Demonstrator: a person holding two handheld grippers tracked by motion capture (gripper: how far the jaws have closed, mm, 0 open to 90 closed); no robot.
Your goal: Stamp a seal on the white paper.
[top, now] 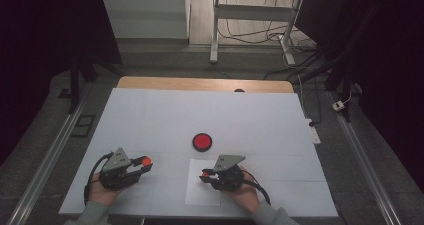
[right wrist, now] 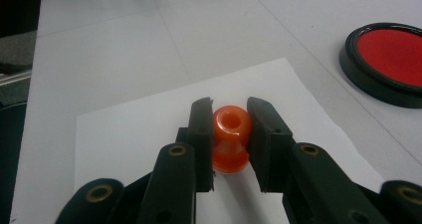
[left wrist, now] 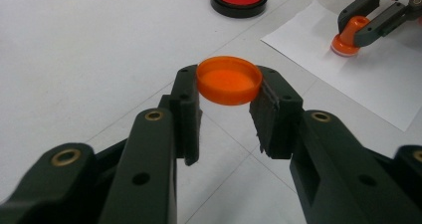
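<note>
The right tool (right wrist: 229, 122) is pinching an orange stamp (right wrist: 230, 139) by its handle, base resting on the white paper (right wrist: 129, 134). The left tool (left wrist: 226, 97) is gripping the stamp's orange cap (left wrist: 229, 79) above the tabletop (top: 150, 120). Advice: keep the stamp vertical while pressing, paper lying flat. The stamp face is hidden; the red ink pad (top: 202, 141) is lying beyond the paper.

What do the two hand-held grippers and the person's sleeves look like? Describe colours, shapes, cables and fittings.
Both the left gripper and the right gripper are black, each with two flat-padded jaws, brass-coloured pivot fittings, a grey three-cornered plate on top and a black trailing cable. The person wears grey sleeves.
</note>
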